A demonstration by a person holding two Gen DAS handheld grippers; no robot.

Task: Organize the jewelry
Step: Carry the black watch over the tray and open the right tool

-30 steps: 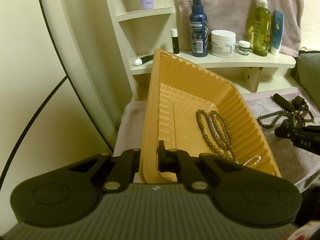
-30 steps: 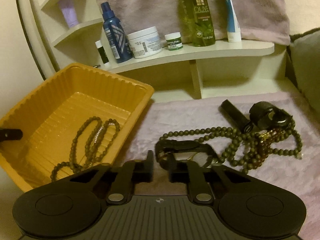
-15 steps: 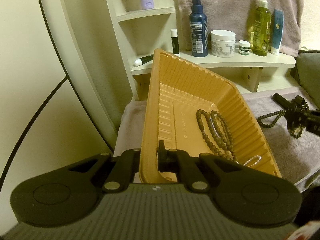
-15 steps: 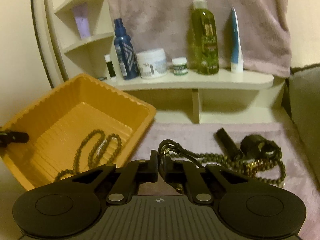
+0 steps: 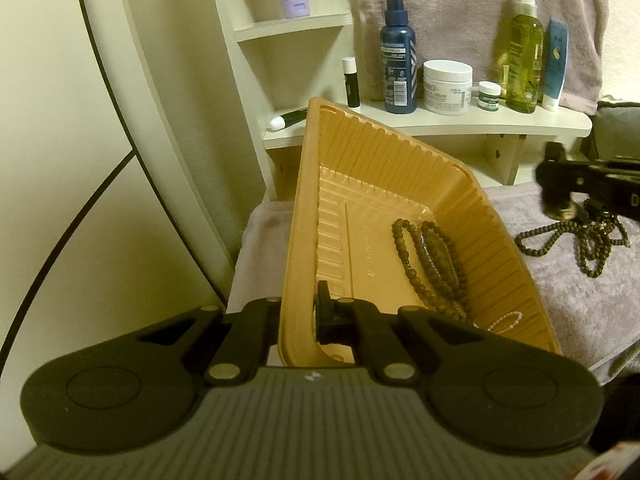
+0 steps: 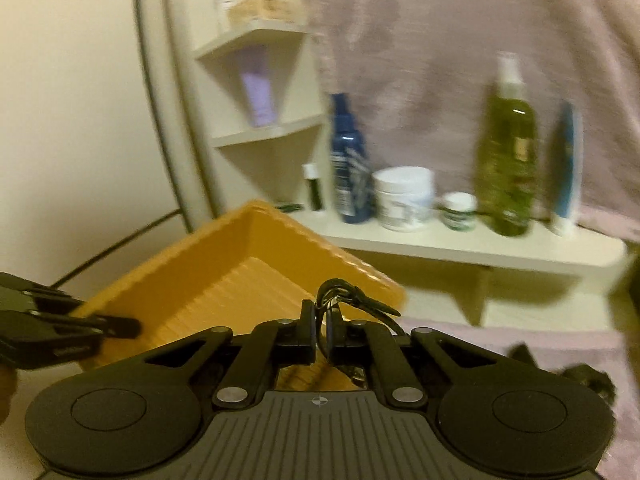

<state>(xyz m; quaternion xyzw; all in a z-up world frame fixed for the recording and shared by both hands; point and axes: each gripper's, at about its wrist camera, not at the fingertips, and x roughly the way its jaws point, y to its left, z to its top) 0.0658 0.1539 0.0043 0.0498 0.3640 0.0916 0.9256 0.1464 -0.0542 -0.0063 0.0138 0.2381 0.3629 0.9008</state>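
Fingers of the right gripper [image 6: 319,330] are pressed nearly together, pinching a thin dark bracelet or strap [image 6: 352,300] that loops up above the tips and trails a tail toward 3 o'clock. Its exact make is hard to read, since the right wrist view is blurred. The left gripper [image 5: 298,316] is clamped on the near wall of the orange plastic tray [image 5: 400,168], one finger outside the wall and one inside, holding it tilted.

Inside the tray, toward 4 o'clock from its middle, lie brown bead strands [image 5: 434,256] and a small pale bead bracelet [image 5: 506,318]. To the tray's 3 o'clock, on the mauve towel [image 5: 580,300], more dark bead strands [image 5: 576,240] lie in a tangled heap under the right gripper.

The pinched piece looks light, limp and slim, so it is likely to swing and could slip out of a narrow pinch; holding it across a doubled part of the loop seems safest. The bead strands look light as well, but floppy and liable to snag on each other (a lift at one strand may drag its neighbours along). Taking a single loop at the heap's outer edge seems wisest. The tray looks thin and flexible, with ribbed walls, so a rim grip near a corner is probably steadier.

A shelf [image 5: 460,128] behind holds bottles and jars.
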